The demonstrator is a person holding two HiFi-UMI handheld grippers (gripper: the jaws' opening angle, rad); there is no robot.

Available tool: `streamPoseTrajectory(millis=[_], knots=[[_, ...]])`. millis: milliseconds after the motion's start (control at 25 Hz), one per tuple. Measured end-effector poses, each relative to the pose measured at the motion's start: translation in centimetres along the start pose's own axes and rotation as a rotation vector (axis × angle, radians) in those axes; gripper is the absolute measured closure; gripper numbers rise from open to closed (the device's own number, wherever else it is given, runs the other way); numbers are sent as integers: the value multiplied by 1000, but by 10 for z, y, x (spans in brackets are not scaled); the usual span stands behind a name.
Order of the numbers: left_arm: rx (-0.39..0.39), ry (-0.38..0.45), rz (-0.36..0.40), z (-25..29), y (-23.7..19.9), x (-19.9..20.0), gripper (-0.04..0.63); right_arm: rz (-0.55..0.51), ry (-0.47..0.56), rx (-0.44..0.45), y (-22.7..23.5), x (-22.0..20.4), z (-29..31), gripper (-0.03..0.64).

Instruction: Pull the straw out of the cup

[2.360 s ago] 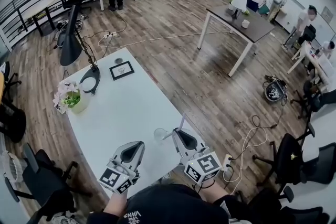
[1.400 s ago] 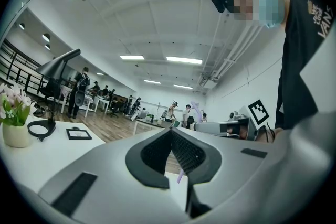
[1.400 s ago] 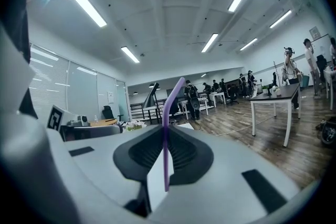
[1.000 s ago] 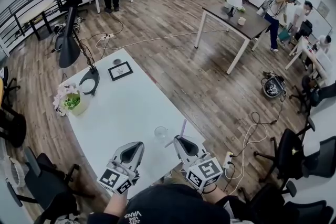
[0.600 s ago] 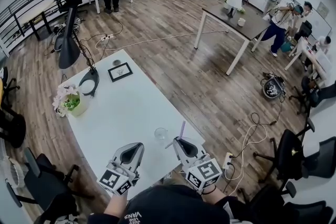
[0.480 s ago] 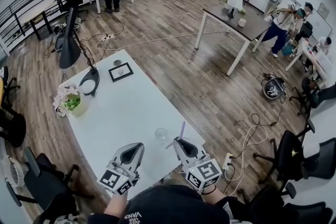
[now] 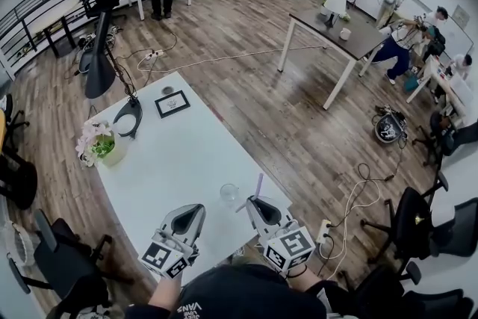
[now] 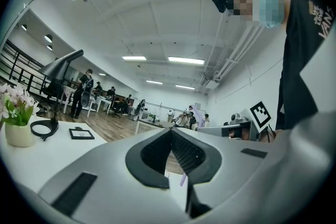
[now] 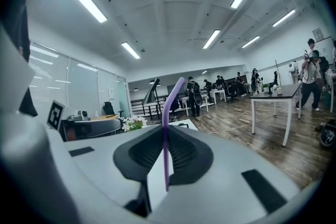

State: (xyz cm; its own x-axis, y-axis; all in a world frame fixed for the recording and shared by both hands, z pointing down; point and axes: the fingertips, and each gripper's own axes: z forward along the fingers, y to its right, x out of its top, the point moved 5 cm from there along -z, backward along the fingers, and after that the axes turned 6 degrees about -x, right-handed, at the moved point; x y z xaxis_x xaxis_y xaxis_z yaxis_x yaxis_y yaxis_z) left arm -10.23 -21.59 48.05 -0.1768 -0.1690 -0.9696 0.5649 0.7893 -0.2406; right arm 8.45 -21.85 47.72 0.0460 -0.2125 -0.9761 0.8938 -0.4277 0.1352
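A clear glass cup (image 7: 228,193) stands on the white table (image 7: 168,153) near its front edge. The purple straw (image 7: 258,185) is out of the cup and stands upright just to its right. My right gripper (image 7: 255,201) is shut on the straw (image 9: 166,128), whose bent top rises above the jaws. My left gripper (image 7: 199,208) hovers left of the cup and apart from it. Its jaws (image 8: 170,131) meet with nothing between them. From the left gripper view the straw (image 8: 197,113) shows to the right, next to the right gripper (image 8: 239,128).
A black desk lamp (image 7: 100,68), a pot of flowers (image 7: 101,146) and a small framed picture (image 7: 172,101) stand at the table's far end. The table's right edge runs close to the right gripper. Cables and a socket strip (image 7: 324,230) lie on the floor.
Since the earliest frame the right gripper has drawn back a little from the cup, and the straw now stands up from its jaws. Over the last second both grippers kept still.
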Motion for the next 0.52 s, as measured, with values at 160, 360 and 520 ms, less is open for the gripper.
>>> streamPoseTrajectory(millis=[160, 360, 520], knots=[[3, 4, 0, 0, -1, -1, 584, 1, 4, 0, 1, 0, 1, 580], [3, 4, 1, 2, 1, -2, 584, 2, 8, 1, 3, -1, 0, 580], [1, 4, 3, 4, 2, -1, 584, 2, 9, 4, 4, 1, -1, 580]])
